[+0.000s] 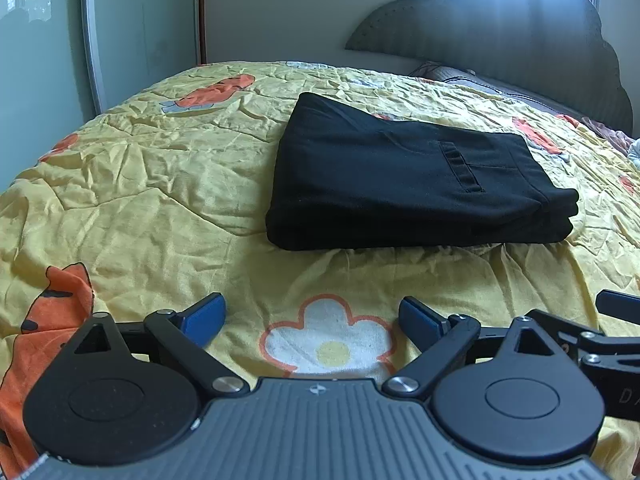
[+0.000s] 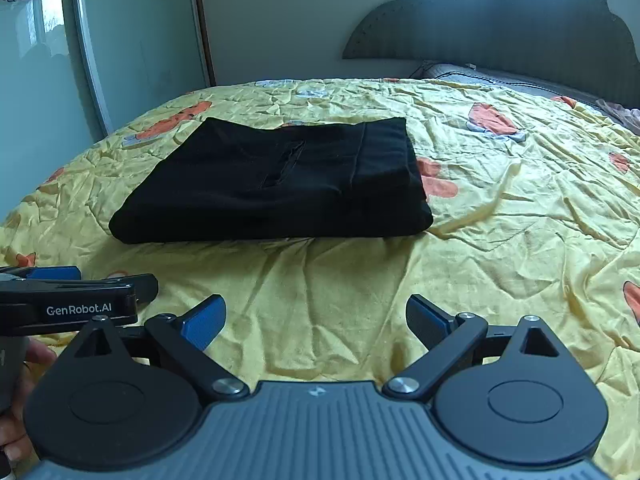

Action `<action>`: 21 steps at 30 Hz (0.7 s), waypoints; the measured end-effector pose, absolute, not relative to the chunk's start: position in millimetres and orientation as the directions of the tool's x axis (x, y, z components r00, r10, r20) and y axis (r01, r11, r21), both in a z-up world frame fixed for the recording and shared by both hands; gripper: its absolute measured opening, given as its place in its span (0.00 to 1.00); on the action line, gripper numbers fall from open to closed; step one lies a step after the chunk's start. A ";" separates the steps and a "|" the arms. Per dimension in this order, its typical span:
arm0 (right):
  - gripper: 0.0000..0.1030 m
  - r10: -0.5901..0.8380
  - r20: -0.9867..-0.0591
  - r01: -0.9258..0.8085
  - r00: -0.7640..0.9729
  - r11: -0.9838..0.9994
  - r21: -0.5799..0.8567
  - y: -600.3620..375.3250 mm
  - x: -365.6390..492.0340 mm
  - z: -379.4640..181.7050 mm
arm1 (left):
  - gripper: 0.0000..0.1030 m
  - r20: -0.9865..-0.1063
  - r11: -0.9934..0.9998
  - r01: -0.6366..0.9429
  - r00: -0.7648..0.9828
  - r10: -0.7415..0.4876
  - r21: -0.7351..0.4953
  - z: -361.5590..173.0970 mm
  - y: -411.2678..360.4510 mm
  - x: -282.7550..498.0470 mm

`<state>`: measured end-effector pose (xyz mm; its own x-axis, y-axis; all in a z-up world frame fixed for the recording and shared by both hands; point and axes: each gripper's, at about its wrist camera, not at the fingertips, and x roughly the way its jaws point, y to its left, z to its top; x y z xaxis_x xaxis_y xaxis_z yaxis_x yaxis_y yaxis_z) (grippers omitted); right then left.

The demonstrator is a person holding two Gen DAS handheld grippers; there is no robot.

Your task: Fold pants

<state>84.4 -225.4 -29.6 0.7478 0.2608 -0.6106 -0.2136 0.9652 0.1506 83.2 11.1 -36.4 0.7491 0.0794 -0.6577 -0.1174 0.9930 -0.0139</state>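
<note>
**Pants folded, both tongs wide and empty**

Black pants (image 1: 408, 176) lie as a flat folded stack on the yellow bedspread (image 1: 140, 184), mid-bed, back pocket slit facing up. Left tongs (image 1: 312, 316) hover near the pants' front edge, apart from them, blue pads spread wide, nothing between. Right tongs (image 2: 316, 320) same: spread wide, empty, not touching the cloth. Right wrist view shows the left tool at its left edge with a hand behind it. Dark headboard (image 2: 500, 20) at the far right, pillow below it.
</note>
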 end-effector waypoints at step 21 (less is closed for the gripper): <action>0.95 0.262 -0.622 -0.221 0.738 0.965 0.144 -223.6 86.5 -39.9 | 0.99 -0.640 0.994 -0.105 0.763 0.088 0.011 -42.1 7.3 81.3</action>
